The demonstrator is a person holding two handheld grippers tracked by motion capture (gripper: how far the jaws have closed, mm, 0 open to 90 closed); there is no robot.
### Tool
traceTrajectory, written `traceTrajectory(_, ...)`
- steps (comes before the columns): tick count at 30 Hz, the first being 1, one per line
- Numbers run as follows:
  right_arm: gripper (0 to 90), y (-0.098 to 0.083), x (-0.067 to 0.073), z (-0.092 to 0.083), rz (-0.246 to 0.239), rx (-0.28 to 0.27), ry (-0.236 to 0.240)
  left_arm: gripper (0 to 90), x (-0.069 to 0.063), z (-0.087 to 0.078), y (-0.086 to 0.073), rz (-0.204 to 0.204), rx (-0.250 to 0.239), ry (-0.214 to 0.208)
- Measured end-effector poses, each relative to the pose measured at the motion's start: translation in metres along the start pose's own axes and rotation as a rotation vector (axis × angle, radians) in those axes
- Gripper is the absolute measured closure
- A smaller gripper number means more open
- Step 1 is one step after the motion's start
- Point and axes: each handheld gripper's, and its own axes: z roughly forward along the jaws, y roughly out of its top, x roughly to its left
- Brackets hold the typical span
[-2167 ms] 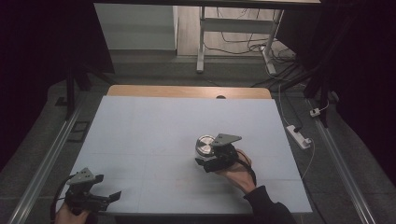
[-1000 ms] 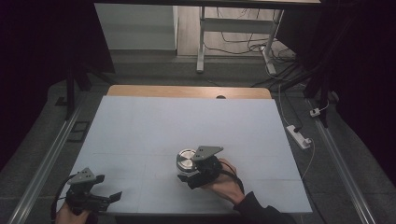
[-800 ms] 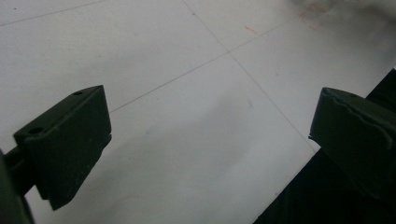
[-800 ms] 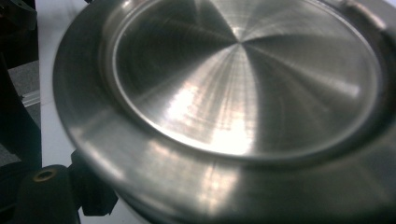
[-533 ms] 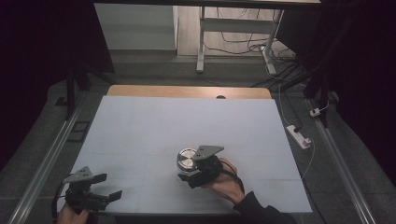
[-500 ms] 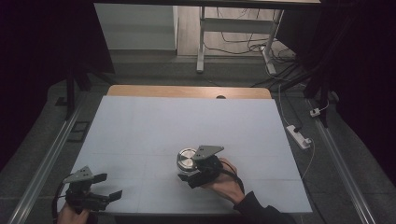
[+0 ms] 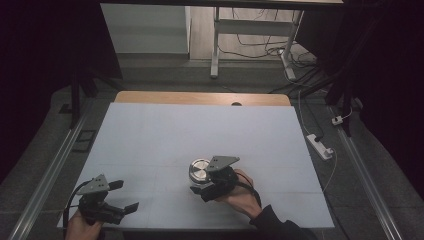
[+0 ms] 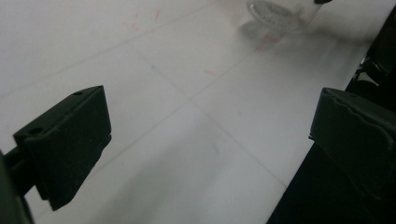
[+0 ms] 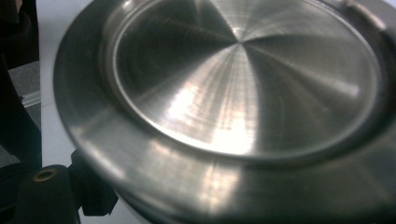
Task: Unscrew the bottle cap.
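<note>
In the high view, the right claw [image 7: 202,186] was at the lower middle of the frame, pressed onto the near edge of a round steel cup [image 7: 199,171] that sat on the white counter [image 7: 200,130]. The cup lay just beyond the claw, toward the upper left of it, with its mouth facing up. The left claw [image 7: 122,196] was in the lower left corner, well apart from the cup, with its jaws spread and nothing between them. In the left gripper view, the two black jaws stood wide apart over the bare counter, and the cup [image 8: 275,13] appeared small and blurred at the upper right. In the right gripper view, the shiny cup [image 9: 243,79] was very close, and the claw pinched its rim at the lower left. The right hand was clearly the nearer one for any coming move.
</note>
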Motion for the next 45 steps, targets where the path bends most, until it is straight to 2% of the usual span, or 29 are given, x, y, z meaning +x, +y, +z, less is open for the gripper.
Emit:
traceTrajectory(7,14.7,0.0,0.0,0.0,-0.004,-0.005,0.003,0.0,-0.001,0.009,0.013,0.029,-0.015,-0.007)
traceTrajectory(14,14.6,0.001,0.0,0.0,-0.008,-0.008,0.003,0.0,-0.005,0.023,0.027,0.055,0.002,-0.015)
traceTrajectory(23,14.6,0.001,0.0,-0.001,0.0,-0.01,0.008,0.0,-0.013,0.048,0.051,0.127,0.047,-0.044)
traceTrajectory(28,14.7,0.001,0.0,-0.001,-0.006,-0.012,0.01,0.0,-0.015,0.057,0.066,0.15,0.042,-0.064)
traceTrajectory(32,14.7,0.001,-0.001,-0.002,-0.012,-0.012,0.014,0.0,-0.018,0.064,0.078,0.186,0.044,-0.063)
traceTrajectory(35,14.7,0.001,-0.001,-0.001,-0.017,-0.009,0.016,0.0,-0.018,0.07,0.084,0.197,0.039,-0.095)
traceTrajectory(40,14.6,0.0,-0.002,0.0,-0.023,-0.002,0.013,0.0,-0.022,0.081,0.095,0.245,0.038,-0.135)
traceTrajectory(45,14.7,0.0,-0.003,0.0,-0.021,-0.002,0.015,0.0,-0.024,0.088,0.106,0.26,0.038,-0.177)
